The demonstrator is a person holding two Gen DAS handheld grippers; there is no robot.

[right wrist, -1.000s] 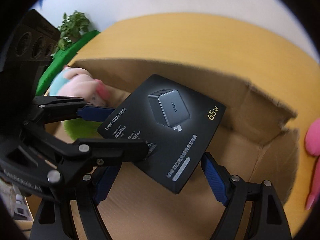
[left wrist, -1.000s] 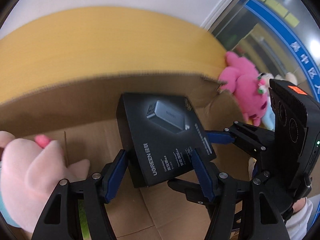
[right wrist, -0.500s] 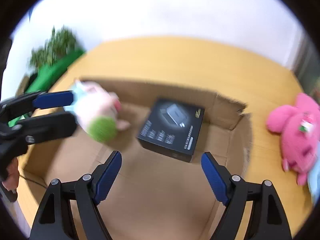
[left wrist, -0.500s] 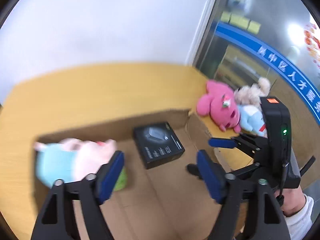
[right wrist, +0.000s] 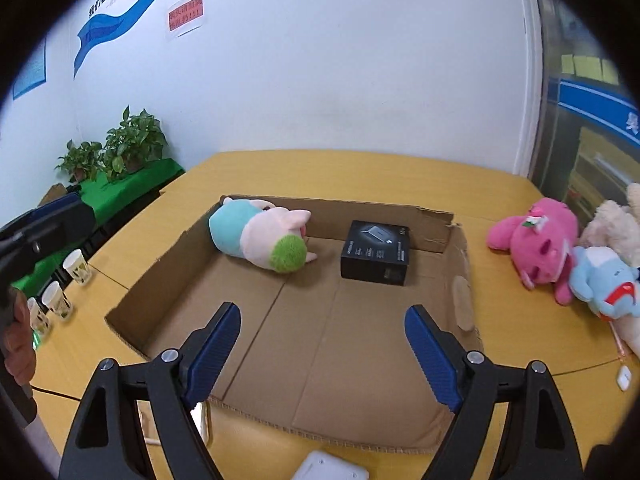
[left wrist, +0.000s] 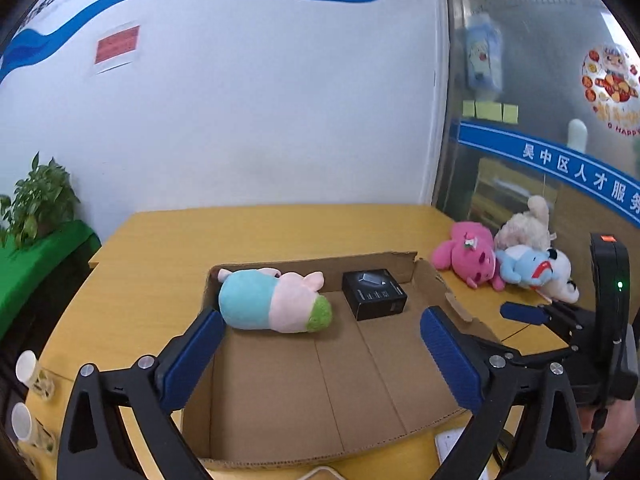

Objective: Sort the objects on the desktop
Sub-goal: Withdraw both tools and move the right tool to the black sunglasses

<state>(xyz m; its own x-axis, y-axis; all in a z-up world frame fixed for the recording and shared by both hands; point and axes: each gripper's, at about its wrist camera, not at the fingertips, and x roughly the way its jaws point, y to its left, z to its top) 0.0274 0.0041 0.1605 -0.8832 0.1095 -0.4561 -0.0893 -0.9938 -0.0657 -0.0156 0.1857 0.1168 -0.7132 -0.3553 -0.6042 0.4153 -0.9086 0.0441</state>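
Observation:
A shallow open cardboard box (left wrist: 304,432) (right wrist: 168,256) lies on the yellow table. Inside it at the back lie a pastel plush pig (left wrist: 272,304) (right wrist: 260,240) and a black charger box (left wrist: 374,294) (right wrist: 376,256). My left gripper (left wrist: 320,356) is open and empty above the box's near half. My right gripper (right wrist: 322,348) is open and empty over the box's front edge. The right gripper also shows at the right of the left wrist view (left wrist: 524,316). The left gripper's body shows at the left edge of the right wrist view.
A pink plush (left wrist: 466,256) (right wrist: 532,240), a blue plush (left wrist: 524,268) (right wrist: 600,280) and a cream plush (left wrist: 524,228) lie on the table right of the box. Paper cups (right wrist: 76,268) stand at the left. A white object (right wrist: 328,468) lies near the front edge.
Both grippers let go of the black charger box and pulled back and up. The box now rests inside the cardboard box beside the plush pig.

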